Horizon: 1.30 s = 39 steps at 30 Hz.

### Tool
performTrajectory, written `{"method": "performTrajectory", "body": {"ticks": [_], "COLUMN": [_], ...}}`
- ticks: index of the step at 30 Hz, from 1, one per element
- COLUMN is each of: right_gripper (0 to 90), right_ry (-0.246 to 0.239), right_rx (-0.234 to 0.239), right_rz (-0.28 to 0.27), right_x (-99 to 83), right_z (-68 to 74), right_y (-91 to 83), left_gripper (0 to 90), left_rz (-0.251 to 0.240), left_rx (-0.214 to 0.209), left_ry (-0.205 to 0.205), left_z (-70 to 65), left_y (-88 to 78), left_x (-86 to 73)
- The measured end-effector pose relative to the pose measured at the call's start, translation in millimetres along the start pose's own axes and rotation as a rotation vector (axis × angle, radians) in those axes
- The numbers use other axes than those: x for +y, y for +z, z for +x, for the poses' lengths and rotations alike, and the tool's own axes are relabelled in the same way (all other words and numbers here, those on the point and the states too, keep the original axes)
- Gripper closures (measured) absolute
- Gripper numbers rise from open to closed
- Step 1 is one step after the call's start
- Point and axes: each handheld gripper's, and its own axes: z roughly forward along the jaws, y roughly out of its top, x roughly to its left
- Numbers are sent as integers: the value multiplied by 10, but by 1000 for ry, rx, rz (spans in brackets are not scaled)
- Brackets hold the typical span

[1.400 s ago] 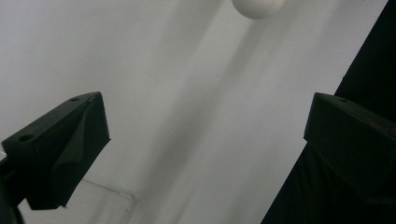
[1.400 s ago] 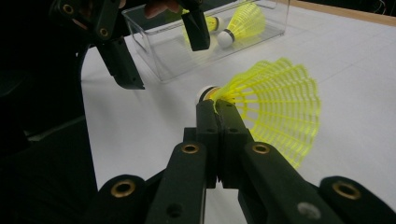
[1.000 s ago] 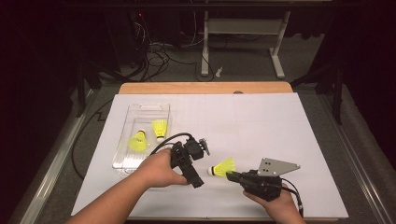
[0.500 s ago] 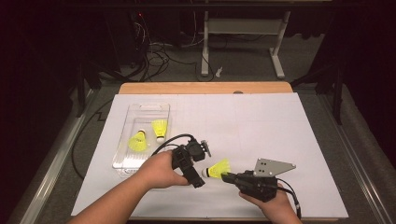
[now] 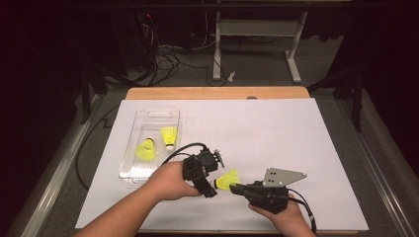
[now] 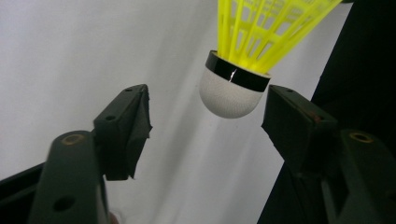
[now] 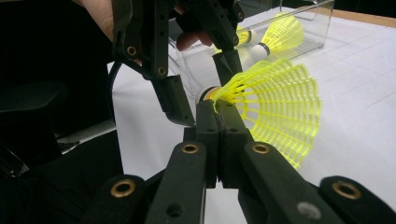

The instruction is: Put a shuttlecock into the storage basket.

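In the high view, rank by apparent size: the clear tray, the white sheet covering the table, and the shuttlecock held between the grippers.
1. White sheet
2. Clear tray
3. Held shuttlecock, pinched by the right gripper

The gaps are wide, so nearness to the camera does not blur this order.

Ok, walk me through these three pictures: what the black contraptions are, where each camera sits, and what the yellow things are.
A person holds a hand-operated claw in each hand. One camera looks down from above; the others ride on each claw, looking along its jaws. On the white table sits a clear tray with two yellow shuttlecocks inside. The right claw is shut on the skirt of a third shuttlecock, held up. The left claw has its jaws either side of that shuttlecock's white cork tip; they have just been closing but do not touch it yet.
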Motion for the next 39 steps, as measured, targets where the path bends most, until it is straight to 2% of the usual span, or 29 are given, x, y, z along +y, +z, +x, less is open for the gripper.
{"method": "performTrajectory", "body": {"ticks": [5, 19, 30, 39], "right_gripper": [900, 900, 900, 900], "right_ry": [5, 18, 22, 25], "right_rx": [10, 12, 6, 1], "right_rz": [5, 12, 22, 25], "right_x": [-6, -14, -18, -22], "right_z": [0, -25, -36, -44], "right_y": [27, 81, 94, 110], "left_gripper": [439, 515, 577, 608], "left_rz": [-9, -9, -7, 11], "left_rx": [-4, -1, -4, 16], "left_ry": [16, 38, 34, 39], "left_z": [-16, -48, -44, -48], "left_y": [-2, 12, 29, 37], "left_x": [-5, 9, 18, 17]}}
